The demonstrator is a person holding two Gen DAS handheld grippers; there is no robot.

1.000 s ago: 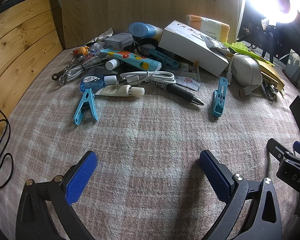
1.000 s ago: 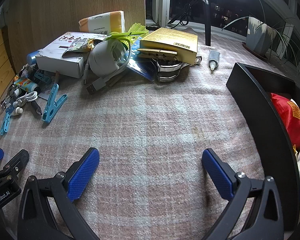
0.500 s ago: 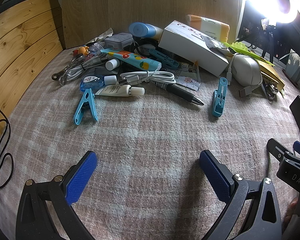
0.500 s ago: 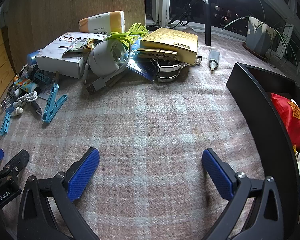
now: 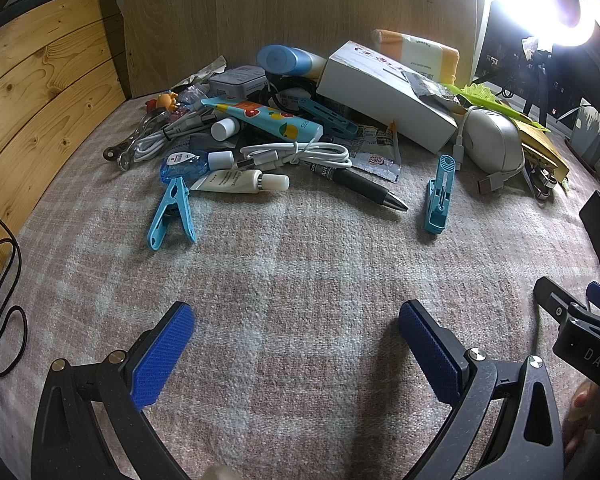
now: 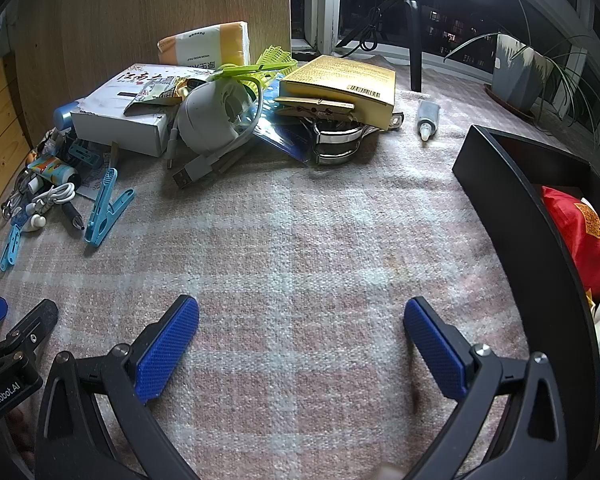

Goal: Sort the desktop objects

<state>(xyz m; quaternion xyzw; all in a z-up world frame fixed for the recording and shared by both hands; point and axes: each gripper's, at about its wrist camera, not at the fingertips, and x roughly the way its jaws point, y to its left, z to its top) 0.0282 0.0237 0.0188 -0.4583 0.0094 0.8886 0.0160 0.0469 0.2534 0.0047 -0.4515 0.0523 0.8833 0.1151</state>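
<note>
Quick count: three blue clothespins, two white cables, one pen, two boxes, one black bin.

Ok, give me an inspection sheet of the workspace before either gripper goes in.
Surface: pink plaid cloth, bare in front of both grippers.
Job's things: black pen, two light-blue plastic clips, white cream tube, fruit-print tube, grey glue tube lying apart.
Clutter: white carton, gold box, white dome camera, tissue pack.
Grippers: left gripper open, empty; right gripper open, empty.
Cables: bundled white USB cable; black cord off the left edge.
Surroundings: black bin holding a red packet; potted plant.
</note>
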